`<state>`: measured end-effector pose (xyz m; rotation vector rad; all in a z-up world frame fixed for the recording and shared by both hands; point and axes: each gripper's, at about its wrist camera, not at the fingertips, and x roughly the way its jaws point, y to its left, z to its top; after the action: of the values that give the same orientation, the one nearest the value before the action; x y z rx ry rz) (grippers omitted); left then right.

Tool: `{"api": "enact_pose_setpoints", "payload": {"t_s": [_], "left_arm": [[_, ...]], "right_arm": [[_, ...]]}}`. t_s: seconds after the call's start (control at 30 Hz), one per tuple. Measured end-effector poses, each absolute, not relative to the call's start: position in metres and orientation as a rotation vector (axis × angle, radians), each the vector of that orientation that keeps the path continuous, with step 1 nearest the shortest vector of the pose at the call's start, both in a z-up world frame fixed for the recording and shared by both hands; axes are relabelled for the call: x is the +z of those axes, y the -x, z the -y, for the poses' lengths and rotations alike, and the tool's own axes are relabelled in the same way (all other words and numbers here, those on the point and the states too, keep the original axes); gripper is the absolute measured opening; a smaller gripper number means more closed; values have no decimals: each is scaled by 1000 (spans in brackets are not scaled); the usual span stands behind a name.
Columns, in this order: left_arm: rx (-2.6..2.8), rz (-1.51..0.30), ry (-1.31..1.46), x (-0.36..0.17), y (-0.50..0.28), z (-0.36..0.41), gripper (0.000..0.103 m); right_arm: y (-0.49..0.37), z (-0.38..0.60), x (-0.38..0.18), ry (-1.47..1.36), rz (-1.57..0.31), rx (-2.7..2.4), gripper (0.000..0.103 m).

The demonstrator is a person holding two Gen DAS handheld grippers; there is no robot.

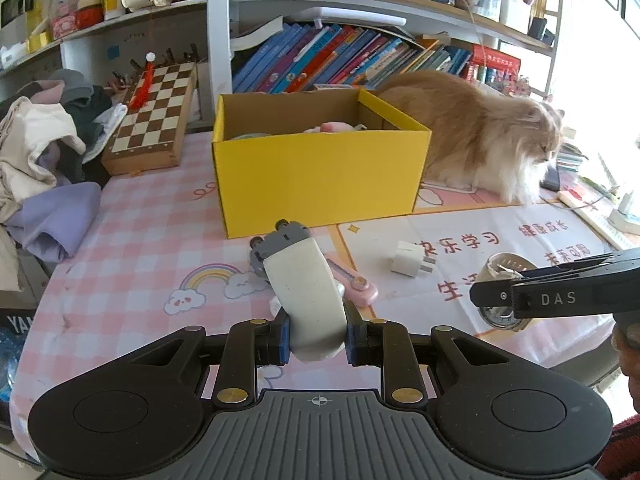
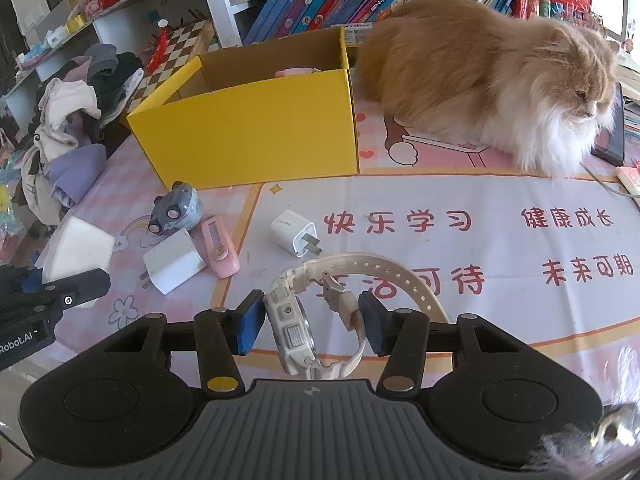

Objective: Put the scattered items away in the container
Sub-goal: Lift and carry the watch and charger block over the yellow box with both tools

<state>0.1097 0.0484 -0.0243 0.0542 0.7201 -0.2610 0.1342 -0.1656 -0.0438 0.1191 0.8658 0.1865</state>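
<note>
The left gripper (image 1: 317,338) is clamped on a smooth white wedge-shaped block (image 1: 306,300) with rounded edges, its blue pads pressing both sides; what the block is cannot be told. The right gripper (image 2: 311,322) has its pads against a white digital watch (image 2: 294,330), one on the ribbed case, the other on the buckle end, while the perforated rubbery strap arcs forward. Whether it is lifted is unclear.

Just ahead of the left gripper, partly hidden by the block, lie a pink utility knife (image 1: 354,282) and a grey-blue toy car (image 2: 174,208). Forward-left of the right gripper rest a large white charger (image 2: 173,266) and a small white plug adapter (image 2: 296,232) on the pink checked tablecloth (image 2: 132,168).

Beyond stands the open yellow cardboard box (image 1: 320,176), something pink inside, mostly hidden by its wall. Right of it sits a fluffy orange-and-white cat (image 2: 492,76)
</note>
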Motion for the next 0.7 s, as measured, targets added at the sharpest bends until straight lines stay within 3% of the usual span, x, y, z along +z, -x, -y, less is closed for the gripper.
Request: {"api": "enact_pose_setpoints", "payload": {"t_s": [0.7], "left_arm": [[-330, -685, -60, -18, -98, -53, 22]], "right_arm": [[-128, 144, -30, -78, -838, 212, 48]]}}
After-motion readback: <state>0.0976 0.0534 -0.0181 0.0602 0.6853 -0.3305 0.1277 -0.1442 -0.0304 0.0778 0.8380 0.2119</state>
